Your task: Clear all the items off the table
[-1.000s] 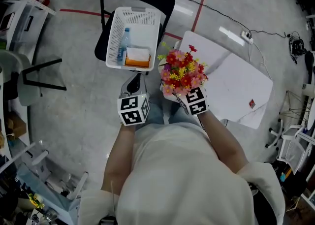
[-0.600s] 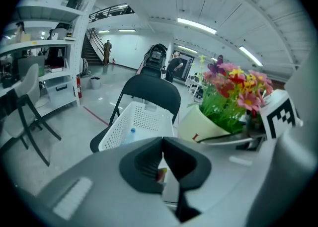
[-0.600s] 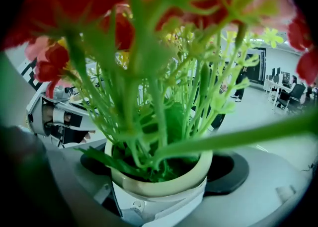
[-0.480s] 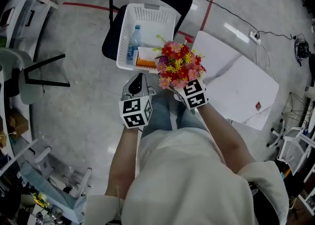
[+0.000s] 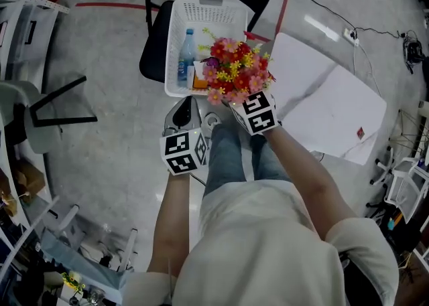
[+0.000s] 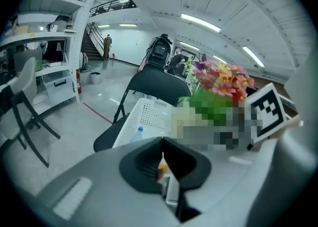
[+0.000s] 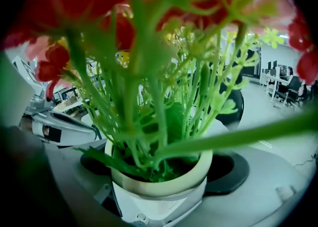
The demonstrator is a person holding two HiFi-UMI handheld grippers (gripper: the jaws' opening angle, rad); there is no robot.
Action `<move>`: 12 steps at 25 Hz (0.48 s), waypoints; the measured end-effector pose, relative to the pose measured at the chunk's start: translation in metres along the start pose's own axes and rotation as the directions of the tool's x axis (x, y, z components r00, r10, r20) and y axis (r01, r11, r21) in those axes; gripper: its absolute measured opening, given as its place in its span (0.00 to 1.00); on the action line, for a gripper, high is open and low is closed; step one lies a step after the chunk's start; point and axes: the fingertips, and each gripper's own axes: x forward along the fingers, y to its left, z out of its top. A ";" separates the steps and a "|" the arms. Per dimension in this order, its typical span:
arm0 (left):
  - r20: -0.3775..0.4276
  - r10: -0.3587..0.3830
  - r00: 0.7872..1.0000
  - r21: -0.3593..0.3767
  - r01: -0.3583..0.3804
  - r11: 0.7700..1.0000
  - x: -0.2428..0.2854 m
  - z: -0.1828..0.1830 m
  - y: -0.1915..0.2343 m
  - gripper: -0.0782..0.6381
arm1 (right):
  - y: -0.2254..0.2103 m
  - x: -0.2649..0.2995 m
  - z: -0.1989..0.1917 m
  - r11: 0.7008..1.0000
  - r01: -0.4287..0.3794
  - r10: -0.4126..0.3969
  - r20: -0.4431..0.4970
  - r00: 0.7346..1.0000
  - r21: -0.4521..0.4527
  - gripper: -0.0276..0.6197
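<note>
Clamping the flower pot [image 7: 159, 193] upright, our right tool [image 5: 236, 100] hung with the basket [image 5: 175, 37] just ahead and below, ready, we judged, to lower it. Our left tool [image 6: 164, 169] was clenched empty.

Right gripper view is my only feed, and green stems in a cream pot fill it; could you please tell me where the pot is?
Observer: In the head view, the cream pot of red, pink and yellow flowers covers the near right corner of the white perforated plastic basket on the black chair.
Operator: What is inside?
Observer: A clear blue-capped water bottle and an orange-and-white packet.
Operator: The left tongs?
Observer: The left tongs are shut and empty, on the basket's near side.
</note>
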 end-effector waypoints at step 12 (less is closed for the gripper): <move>-0.027 -0.014 1.000 0.012 0.014 1.000 0.026 0.001 0.035 0.12 | -0.003 0.076 0.021 0.999 0.032 -0.032 0.009 0.999 0.033 0.86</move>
